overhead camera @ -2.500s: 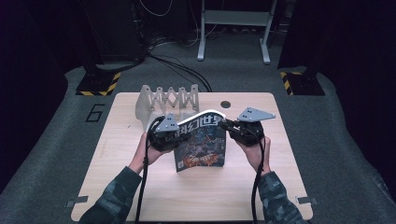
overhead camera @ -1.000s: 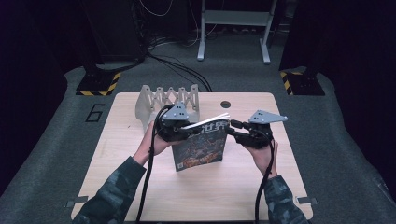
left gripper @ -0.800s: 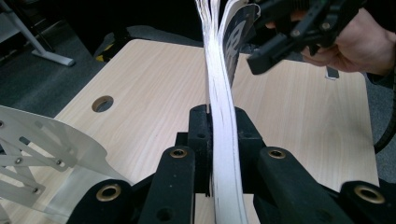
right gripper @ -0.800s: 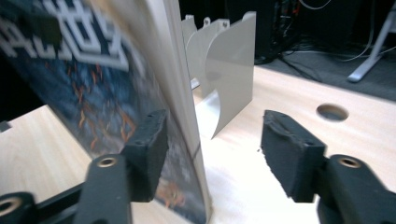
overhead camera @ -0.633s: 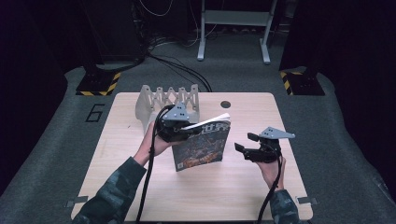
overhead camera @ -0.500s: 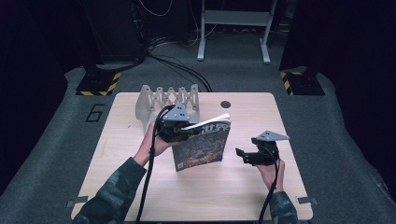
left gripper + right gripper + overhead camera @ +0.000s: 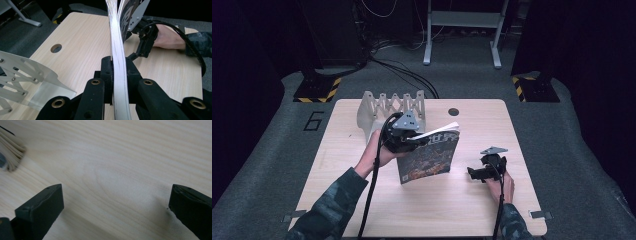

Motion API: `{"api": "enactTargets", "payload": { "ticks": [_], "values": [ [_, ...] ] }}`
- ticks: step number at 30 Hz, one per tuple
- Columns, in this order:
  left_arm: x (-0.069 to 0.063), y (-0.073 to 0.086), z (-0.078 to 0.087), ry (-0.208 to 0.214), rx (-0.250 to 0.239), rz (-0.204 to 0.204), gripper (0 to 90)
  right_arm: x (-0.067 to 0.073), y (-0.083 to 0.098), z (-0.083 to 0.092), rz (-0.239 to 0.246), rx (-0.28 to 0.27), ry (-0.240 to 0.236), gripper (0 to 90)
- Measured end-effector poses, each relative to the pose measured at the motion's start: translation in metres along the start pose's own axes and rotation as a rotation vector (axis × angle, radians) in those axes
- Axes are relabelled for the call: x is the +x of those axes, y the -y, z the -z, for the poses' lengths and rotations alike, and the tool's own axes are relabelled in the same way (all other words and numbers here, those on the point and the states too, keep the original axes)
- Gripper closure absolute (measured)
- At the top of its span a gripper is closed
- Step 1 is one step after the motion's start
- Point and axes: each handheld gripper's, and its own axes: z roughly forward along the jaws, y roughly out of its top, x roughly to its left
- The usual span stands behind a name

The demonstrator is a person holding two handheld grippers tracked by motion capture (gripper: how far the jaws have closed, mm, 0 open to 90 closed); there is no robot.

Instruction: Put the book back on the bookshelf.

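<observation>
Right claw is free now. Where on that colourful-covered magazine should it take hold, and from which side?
Probably the free right-hand edge of the colourful-covered magazine, coming in from the right. It stands upright, pinched at its upper left by the left claw, so that edge faces the open right claw.

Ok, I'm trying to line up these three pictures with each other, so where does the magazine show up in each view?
High view: the magazine stands at the table's middle, its top edge clamped in the left gripper.
Left gripper view: its white page edges rise up the centre from between the shut jaws.
Right gripper view: a blurred fan of pages, probably the magazine, at the upper left edge.
Shared landmark: the light wooden table.
</observation>
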Motion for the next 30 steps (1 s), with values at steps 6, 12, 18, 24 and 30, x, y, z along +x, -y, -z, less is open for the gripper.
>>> {"api": "enactTargets", "payload": {
  "ticks": [6,12,18,24,30],
  "values": [
    [-0.001,-0.002,0.000,0.006,0.014,-0.006,81.4,-0.003,0.005,-0.002,0.009,-0.052,-0.005,0.0],
    [-0.002,-0.002,0.000,0.004,0.006,-0.003,81.4,-0.004,0.006,-0.002,0.024,-0.058,-0.003,0.0],
    [-0.006,-0.003,0.001,0.023,0.013,-0.010,81.8,0.001,0.007,-0.001,0.013,-0.053,0.006,0.0],
    [-0.007,-0.008,0.001,0.033,0.018,-0.011,82.0,0.001,0.007,-0.001,0.013,-0.049,0.002,0.0],
    [-0.012,-0.018,0.006,0.020,0.016,-0.025,82.0,0.000,0.007,-0.001,0.018,-0.053,0.002,0.0]
  ]
}}
